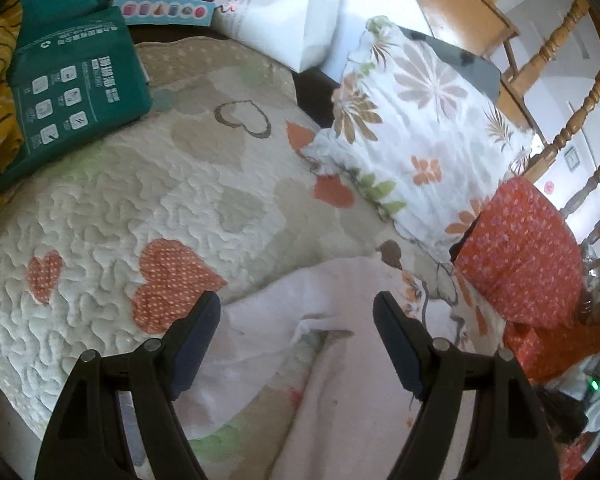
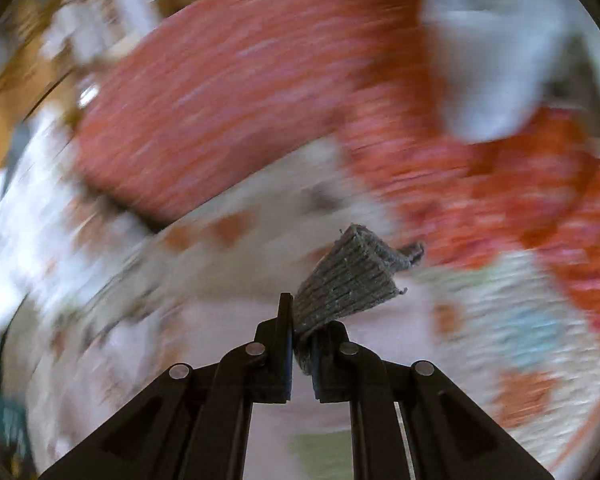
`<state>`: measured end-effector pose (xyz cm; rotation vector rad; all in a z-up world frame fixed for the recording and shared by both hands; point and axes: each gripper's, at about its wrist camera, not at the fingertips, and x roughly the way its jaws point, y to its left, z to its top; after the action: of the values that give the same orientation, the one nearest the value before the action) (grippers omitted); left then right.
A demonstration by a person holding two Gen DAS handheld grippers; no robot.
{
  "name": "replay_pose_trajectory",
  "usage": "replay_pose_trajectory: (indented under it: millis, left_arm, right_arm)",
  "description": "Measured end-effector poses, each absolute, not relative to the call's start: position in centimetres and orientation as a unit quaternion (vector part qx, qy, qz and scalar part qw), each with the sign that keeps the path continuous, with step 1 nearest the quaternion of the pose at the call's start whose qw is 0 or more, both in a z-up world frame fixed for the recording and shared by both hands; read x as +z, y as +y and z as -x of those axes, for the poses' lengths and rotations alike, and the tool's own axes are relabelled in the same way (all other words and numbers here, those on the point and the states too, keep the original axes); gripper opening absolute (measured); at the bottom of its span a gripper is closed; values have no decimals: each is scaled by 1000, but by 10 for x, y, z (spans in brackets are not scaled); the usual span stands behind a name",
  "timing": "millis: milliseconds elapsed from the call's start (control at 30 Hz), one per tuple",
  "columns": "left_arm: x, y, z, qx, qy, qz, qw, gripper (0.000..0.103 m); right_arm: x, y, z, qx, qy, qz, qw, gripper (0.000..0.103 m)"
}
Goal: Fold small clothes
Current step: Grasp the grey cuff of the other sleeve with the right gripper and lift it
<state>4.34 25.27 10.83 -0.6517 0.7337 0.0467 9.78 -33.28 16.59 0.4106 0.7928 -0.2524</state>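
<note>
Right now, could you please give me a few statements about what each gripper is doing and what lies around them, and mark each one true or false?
1. The right gripper is shut on a grey knitted piece. True.
2. The left gripper is clamped on the pale pink cloth. False: its fingers stand wide apart above that cloth and hold nothing.
3. A green package with white printing lies on the heart-patterned quilt. True.
4. The floral pillow is plain blue. False: it is white with brown, orange and green leaves.
5. The right wrist view is sharp all over. False: everything past the gripper and the knitted piece is blurred.
</note>
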Motion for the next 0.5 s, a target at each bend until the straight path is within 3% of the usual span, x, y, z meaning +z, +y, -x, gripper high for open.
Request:
replay_pose_trajectory:
  millis: [267,500]
  left_arm:
    - [105,302,-35,57,336,359,869,78]
    - [107,334,-24,78,320,383,863,78]
  right_arm:
    - [84,-97,-167,65,463,-153,871,8]
    - [34,-17,-198,95,498,-100,856,8]
